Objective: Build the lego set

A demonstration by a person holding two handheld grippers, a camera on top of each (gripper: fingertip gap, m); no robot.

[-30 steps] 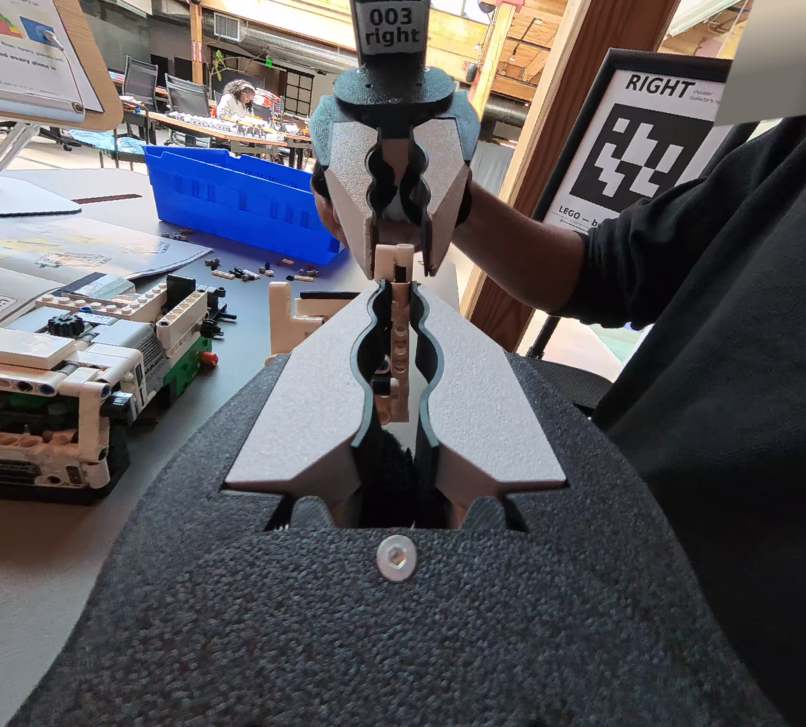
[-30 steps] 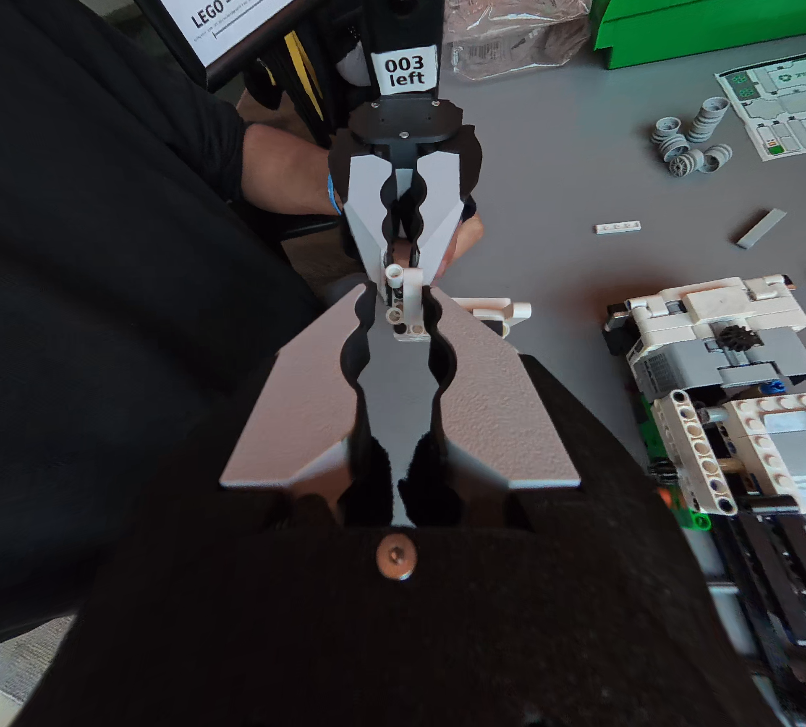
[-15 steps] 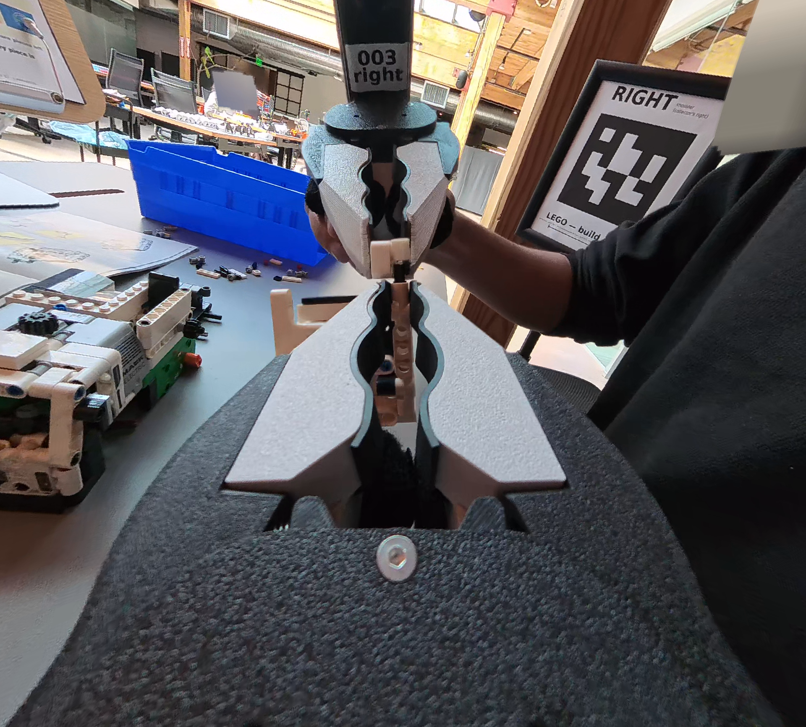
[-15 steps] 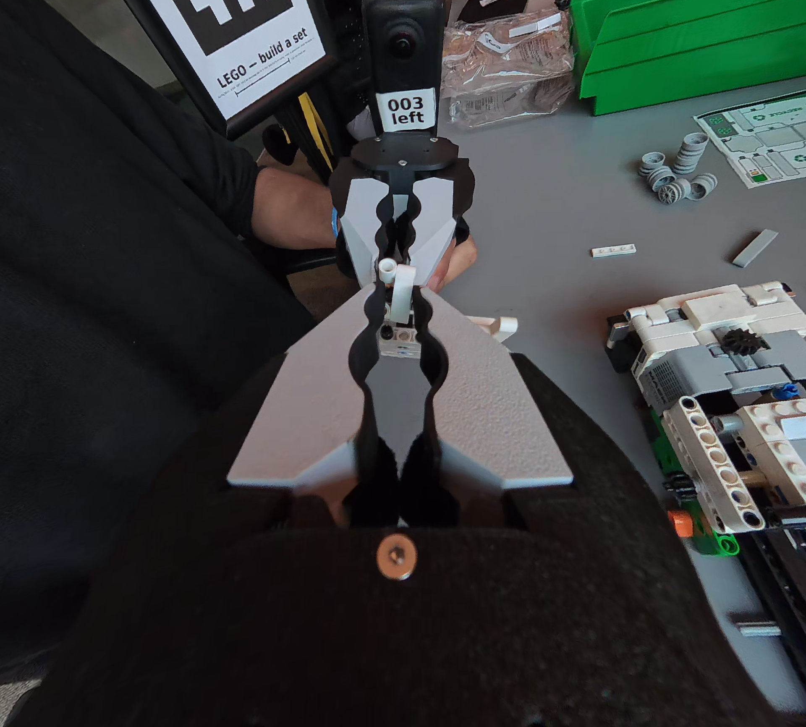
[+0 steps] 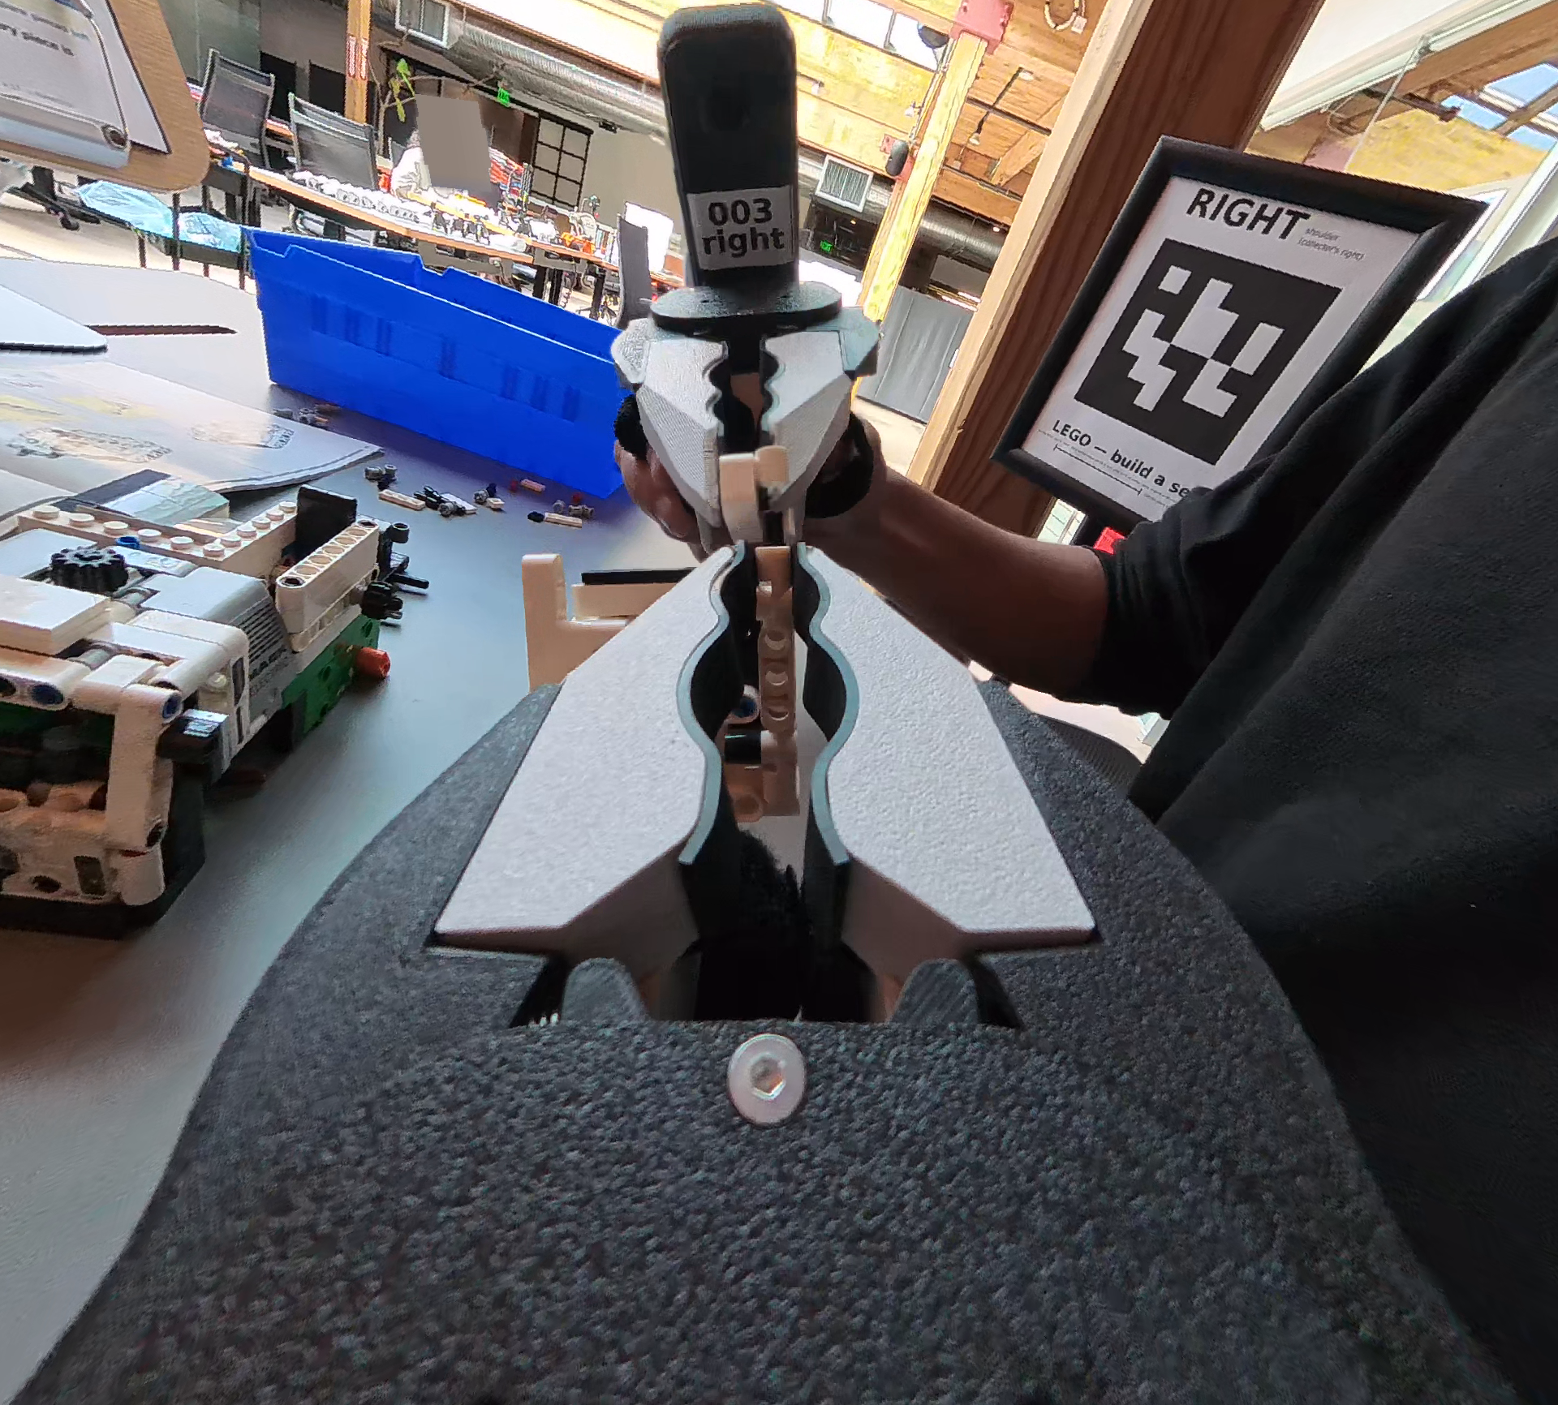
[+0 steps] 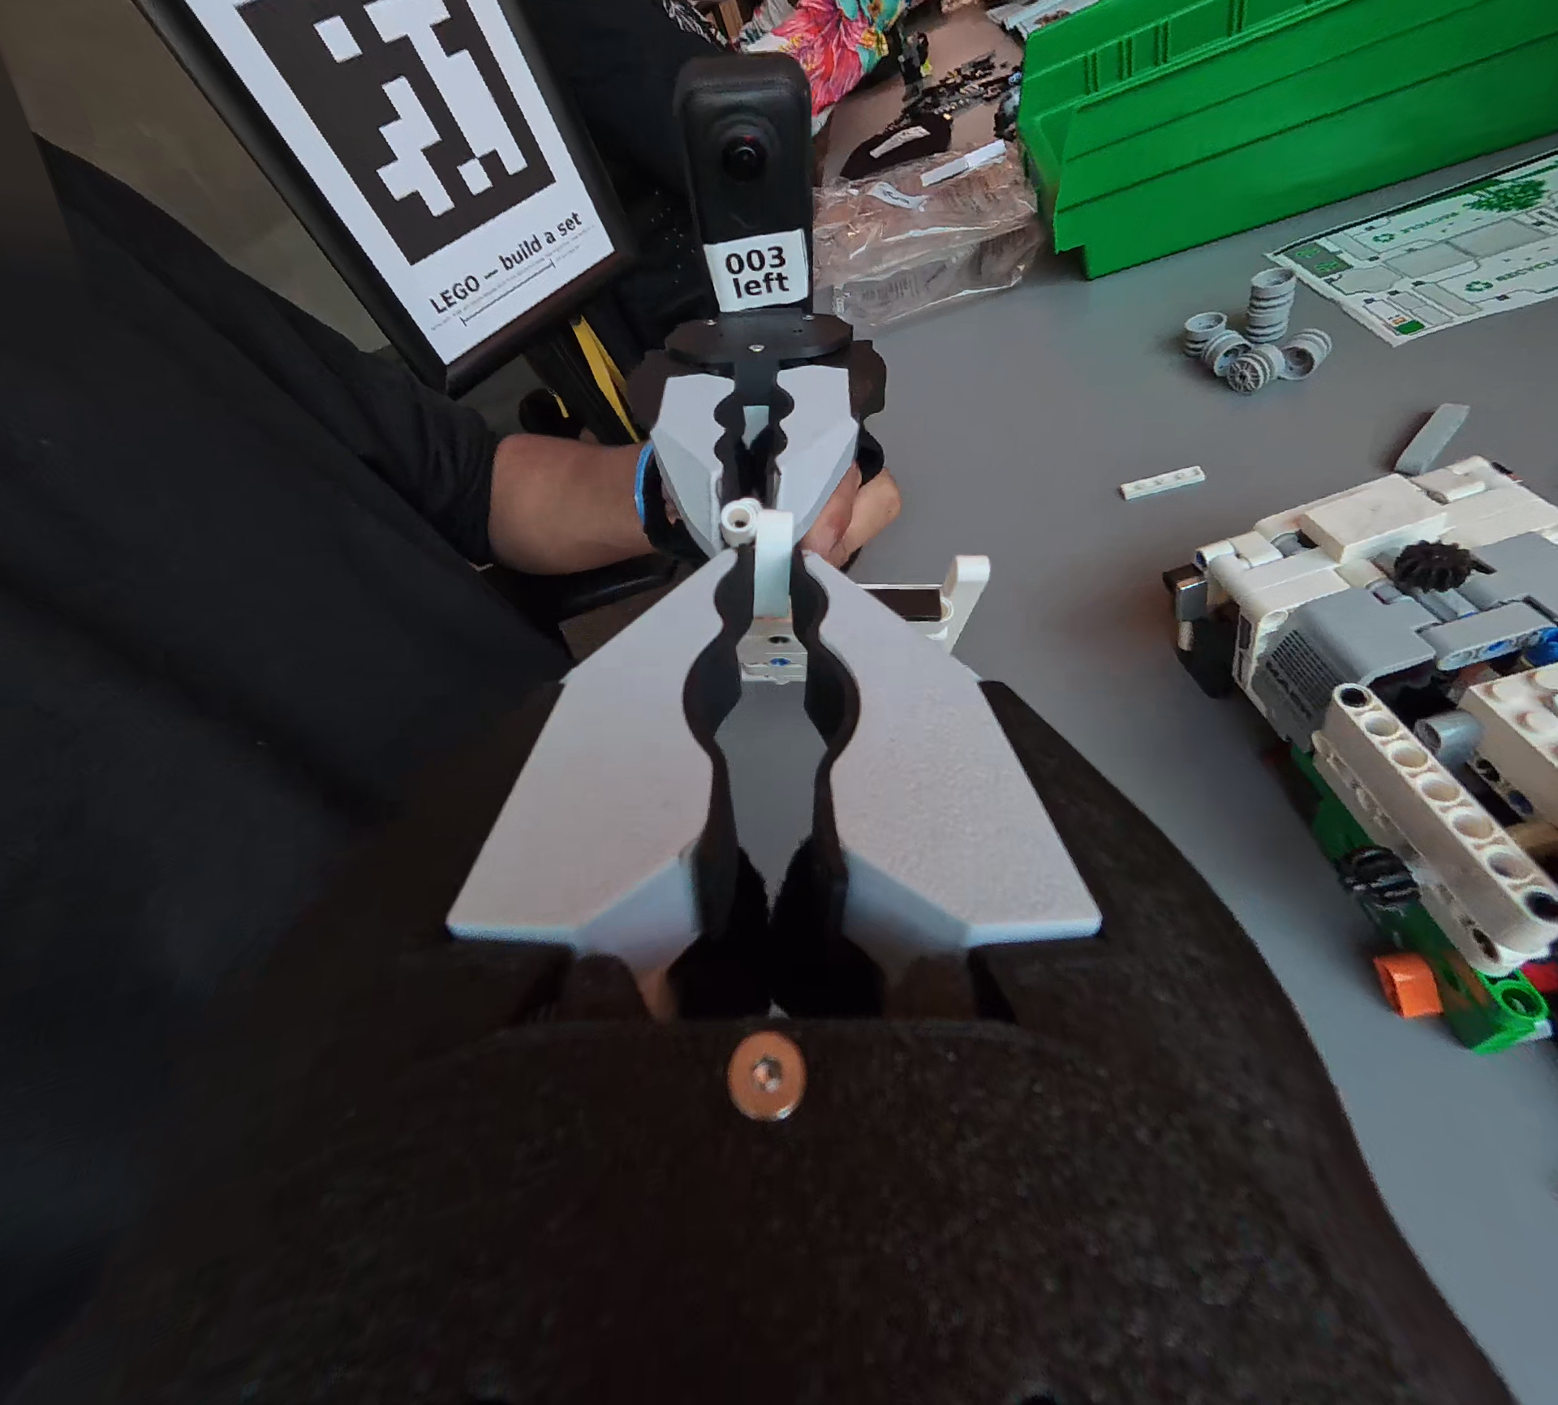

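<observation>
left gripper [image 5: 765, 564] and right gripper [image 6: 763, 564] tip to tip, jaws of each nearly closed, clamping a piece

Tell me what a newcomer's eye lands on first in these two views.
First, the two tools meeting tip to tip in mid-air at centre frame: the left tool shut on a white pinned beam, the right tool shut on a small white curved piece. Next, the half-built white, grey and green truck on the grey table, with the bright green bins behind it.
</observation>
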